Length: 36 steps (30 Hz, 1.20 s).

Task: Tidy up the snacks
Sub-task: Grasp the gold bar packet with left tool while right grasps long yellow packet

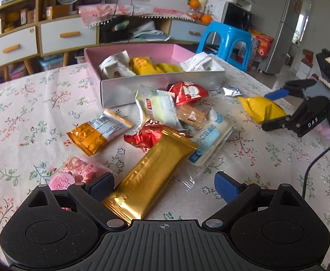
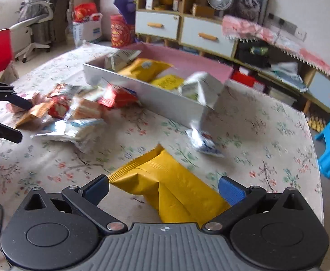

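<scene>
A long gold packet (image 1: 151, 176) lies on the floral tablecloth between the open fingers of my left gripper (image 1: 163, 186), which is wide open and not clamped. Beyond it is a pile of snacks: red packets (image 1: 187, 92), a white-green packet (image 1: 156, 108), an orange-white packet (image 1: 97, 133) and a pink one (image 1: 79, 171). The pink-lined box (image 1: 160, 76) holds yellow and white packets. My right gripper (image 2: 164, 189) stands open around a yellow packet (image 2: 171, 185). In the left wrist view the right gripper (image 1: 274, 109) straddles that yellow packet (image 1: 260, 108).
A small silver-blue packet (image 2: 204, 142) lies near the box (image 2: 142, 90) corner. My left gripper (image 2: 15, 117) shows at the left edge by the pile. A blue stool (image 1: 228, 43) and a drawer cabinet (image 1: 52, 33) stand beyond the table. A black cable (image 1: 312, 164) trails at the right.
</scene>
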Each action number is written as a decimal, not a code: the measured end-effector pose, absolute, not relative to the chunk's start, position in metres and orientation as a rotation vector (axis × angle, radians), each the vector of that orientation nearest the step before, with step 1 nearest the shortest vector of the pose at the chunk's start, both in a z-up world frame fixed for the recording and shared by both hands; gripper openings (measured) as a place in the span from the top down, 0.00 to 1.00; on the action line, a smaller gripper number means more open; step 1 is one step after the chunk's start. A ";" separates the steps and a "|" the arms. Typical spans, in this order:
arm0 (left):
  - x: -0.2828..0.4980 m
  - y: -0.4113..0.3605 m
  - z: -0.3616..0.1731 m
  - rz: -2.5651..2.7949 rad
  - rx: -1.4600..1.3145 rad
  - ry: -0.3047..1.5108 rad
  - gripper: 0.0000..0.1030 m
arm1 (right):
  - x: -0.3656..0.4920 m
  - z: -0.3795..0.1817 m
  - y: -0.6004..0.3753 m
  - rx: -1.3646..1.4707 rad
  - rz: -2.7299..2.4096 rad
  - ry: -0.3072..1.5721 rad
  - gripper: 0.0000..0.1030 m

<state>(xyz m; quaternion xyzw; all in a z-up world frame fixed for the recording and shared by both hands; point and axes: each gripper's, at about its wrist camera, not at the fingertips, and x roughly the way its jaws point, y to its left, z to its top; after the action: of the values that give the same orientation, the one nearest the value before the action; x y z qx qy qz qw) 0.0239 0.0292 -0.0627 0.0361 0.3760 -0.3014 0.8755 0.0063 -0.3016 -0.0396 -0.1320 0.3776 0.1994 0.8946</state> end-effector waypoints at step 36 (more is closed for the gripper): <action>0.032 0.034 -0.058 -0.561 0.066 0.825 0.72 | 0.005 -0.040 -0.280 -0.223 0.501 0.871 0.65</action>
<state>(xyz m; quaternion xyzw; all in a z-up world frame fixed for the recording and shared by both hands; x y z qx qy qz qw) 0.0325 0.0342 -0.0585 0.0318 0.3954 -0.2688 0.8777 0.0047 -0.2803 -0.0400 -0.1065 0.4165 0.2396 0.8705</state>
